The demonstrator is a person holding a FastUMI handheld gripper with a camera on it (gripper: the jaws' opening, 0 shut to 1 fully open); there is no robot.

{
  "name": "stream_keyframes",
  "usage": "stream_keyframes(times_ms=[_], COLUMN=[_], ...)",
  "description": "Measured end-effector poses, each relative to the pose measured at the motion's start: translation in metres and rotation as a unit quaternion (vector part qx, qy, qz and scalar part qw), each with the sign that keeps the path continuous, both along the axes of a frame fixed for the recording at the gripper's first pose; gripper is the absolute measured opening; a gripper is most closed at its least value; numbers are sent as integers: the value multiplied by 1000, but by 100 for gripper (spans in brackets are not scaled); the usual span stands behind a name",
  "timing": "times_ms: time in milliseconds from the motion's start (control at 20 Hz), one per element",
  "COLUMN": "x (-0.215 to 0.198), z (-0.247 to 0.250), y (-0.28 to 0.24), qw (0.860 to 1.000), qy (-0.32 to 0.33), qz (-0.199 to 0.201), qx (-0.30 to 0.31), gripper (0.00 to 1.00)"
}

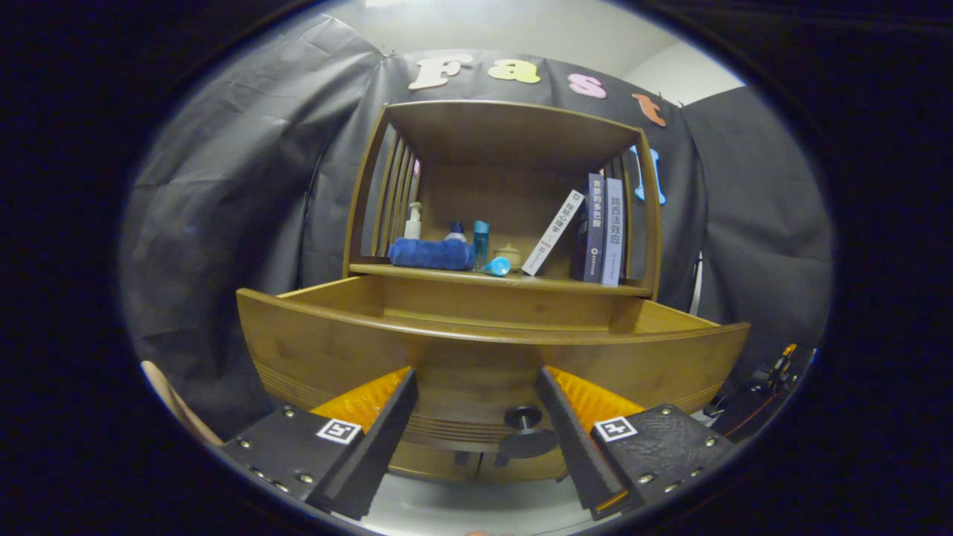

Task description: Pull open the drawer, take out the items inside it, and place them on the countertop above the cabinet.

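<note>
A wooden drawer (313,350) stands pulled out of the cabinet toward me, its curved front panel just ahead of my fingers. Its dark round knob (526,428) sits low on the front, between my fingertips and nearer the right one. My gripper (475,376) is open, with nothing held. The drawer's inside is hidden behind its front panel. Above the drawer runs the countertop (417,272), which carries a folded blue towel (430,254), a pump bottle (413,221), a blue cup (481,242) and a small blue item (497,266).
A few books (603,231) lean at the right end of the countertop, beside a small tan jar (509,255). A wooden hutch (506,123) with slatted sides roofs the countertop. Cables and tools (774,372) lie at the far right.
</note>
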State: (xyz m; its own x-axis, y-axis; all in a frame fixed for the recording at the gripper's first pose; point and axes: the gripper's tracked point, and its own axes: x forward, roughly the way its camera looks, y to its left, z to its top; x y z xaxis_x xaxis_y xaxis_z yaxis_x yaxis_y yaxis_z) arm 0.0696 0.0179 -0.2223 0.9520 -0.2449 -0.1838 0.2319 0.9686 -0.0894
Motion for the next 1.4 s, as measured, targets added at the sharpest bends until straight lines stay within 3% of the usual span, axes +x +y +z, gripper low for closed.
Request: stream_keyframes(times_ms=[1400], x=[154], z=[-17], y=[-37], qw=[999], qy=[36], qz=[7], qx=[-28], gripper=[98])
